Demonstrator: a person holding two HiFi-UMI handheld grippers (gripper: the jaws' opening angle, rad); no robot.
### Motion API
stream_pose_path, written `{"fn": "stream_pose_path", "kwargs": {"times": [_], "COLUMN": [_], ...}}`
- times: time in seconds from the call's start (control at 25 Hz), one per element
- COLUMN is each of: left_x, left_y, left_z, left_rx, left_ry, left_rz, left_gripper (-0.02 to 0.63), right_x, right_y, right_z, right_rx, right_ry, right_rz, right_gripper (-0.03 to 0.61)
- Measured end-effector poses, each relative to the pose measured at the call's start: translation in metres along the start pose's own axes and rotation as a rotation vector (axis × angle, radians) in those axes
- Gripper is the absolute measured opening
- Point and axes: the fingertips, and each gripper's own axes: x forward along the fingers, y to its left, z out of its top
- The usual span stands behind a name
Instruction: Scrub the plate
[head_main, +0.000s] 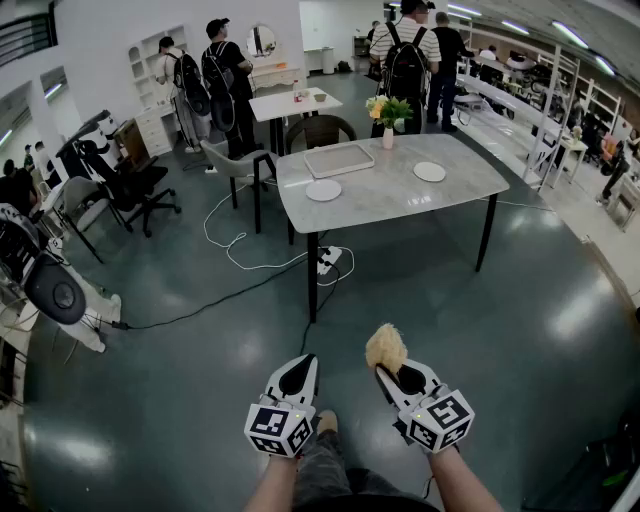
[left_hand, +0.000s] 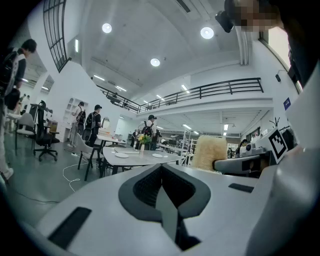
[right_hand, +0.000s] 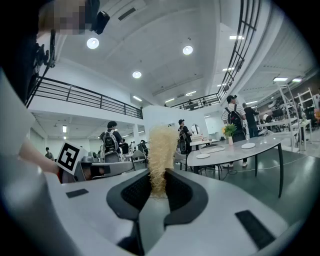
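Note:
A grey table (head_main: 400, 190) stands some way ahead, bearing two white plates (head_main: 323, 190) (head_main: 429, 172). My right gripper (head_main: 392, 368) is shut on a yellow fluffy scrubber (head_main: 385, 347), whose tuft sticks up past the jaws in the right gripper view (right_hand: 161, 155). My left gripper (head_main: 300, 372) is held beside it, shut with nothing between its jaws. Both are low over the floor, far short of the table. From the left gripper view the table (left_hand: 135, 159) and the scrubber (left_hand: 209, 152) show ahead.
A white tray (head_main: 339, 159) and a vase of flowers (head_main: 388, 112) also sit on the table. Cables and a power strip (head_main: 327, 261) lie on the floor under its near side. Office chairs (head_main: 130, 185) stand left; several people stand at the back.

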Motion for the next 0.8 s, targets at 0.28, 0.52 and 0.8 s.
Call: {"fn": "stream_pose_path", "kwargs": {"times": [0.28, 0.52, 0.8], "left_x": [0.061, 0.111, 0.156], "left_y": [0.047, 0.087, 0.139], "left_z": [0.003, 0.019, 0.033], "left_rx": [-0.016, -0.025, -0.035], "left_ry": [0.015, 0.032, 0.045], "left_rz": [-0.009, -0.042, -0.071], "left_gripper": [0.011, 0.011, 0.011], "right_x": [0.055, 0.106, 0.171], "right_y": [-0.048, -0.08, -0.098], "right_z": [-0.005, 0.012, 0.022], "right_rx": [0.036, 0.042, 0.063], "right_ry": [0.027, 0.038, 0.039], "right_rz": [-0.042, -0.072, -0.087], "right_gripper": [0.077, 0.077, 0.077]}}
